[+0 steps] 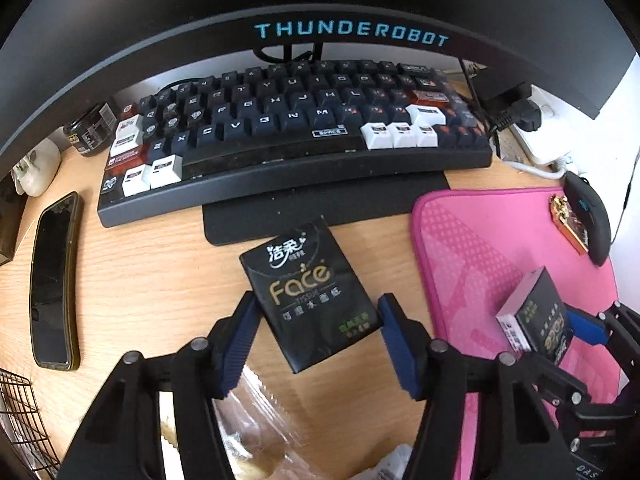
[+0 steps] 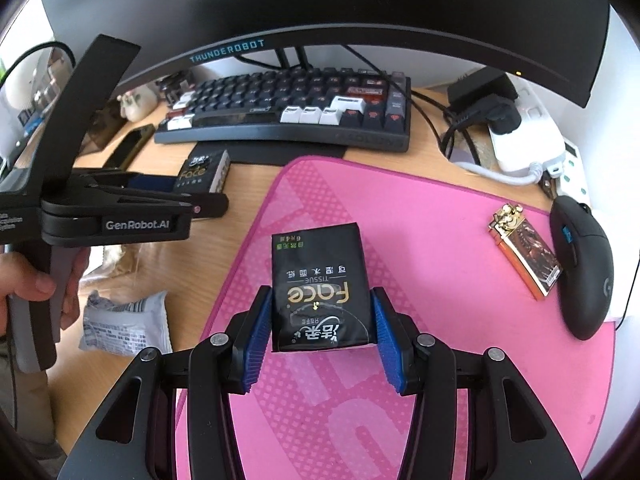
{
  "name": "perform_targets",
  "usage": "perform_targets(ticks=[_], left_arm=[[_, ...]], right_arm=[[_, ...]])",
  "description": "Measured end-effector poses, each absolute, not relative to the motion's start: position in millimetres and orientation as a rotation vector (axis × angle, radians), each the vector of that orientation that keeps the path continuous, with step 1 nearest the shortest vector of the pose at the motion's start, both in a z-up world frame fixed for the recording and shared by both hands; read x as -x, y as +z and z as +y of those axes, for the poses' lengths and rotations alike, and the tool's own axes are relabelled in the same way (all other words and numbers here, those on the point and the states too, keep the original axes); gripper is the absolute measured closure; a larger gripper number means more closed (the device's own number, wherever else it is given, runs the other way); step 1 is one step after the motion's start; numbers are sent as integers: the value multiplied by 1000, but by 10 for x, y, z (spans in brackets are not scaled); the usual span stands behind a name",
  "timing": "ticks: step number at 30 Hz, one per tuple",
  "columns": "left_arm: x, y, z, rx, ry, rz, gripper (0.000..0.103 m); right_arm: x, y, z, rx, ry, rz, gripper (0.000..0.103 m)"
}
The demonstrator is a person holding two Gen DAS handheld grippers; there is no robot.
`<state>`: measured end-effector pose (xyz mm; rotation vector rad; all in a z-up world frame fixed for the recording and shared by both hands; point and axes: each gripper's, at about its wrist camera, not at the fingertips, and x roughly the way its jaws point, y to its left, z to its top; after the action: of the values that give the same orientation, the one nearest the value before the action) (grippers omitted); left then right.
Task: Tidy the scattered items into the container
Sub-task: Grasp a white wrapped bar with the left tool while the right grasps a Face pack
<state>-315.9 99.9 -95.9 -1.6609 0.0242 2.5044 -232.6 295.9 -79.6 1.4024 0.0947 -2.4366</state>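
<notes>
Risk, left side: I judge the left tissue pack (image 1: 310, 294) could slip or twist out, because the soft wrapper gives under the pads and only its lower half sits between them.
Risk, right side: the right tissue pack (image 2: 320, 286) overhangs forward of the fingers, so I expect it to droop if I swing fast.
Left hand-held gripper (image 1: 316, 316): spread around its pack, fingers at both side edges; I cannot tell whether they press yet.
Right hand-held gripper (image 2: 320, 320): pinching its pack, raised above the pink mat (image 2: 440, 240).
Pack location, left: on the desk (image 1: 140, 272), just before the keyboard (image 1: 296, 128).
Container: wire basket (image 1: 20, 420), at the left edge, well apart from both packs.
</notes>
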Motion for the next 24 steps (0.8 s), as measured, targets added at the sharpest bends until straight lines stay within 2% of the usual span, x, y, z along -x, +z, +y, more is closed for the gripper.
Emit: perform_targets(ticks=[9, 15, 24], left_arm=[[2765, -499, 864, 1536, 2526, 0, 40], [2320, -124, 690, 1445, 2562, -29, 45], [1947, -230, 481, 1500, 2536, -51, 49]], right_arm=[[2147, -533, 2806, -1349, -2463, 113, 54], [1851, -207, 2541, -1261, -2476, 153, 54], [1501, -102, 2257, -1223, -2460, 171, 54]])
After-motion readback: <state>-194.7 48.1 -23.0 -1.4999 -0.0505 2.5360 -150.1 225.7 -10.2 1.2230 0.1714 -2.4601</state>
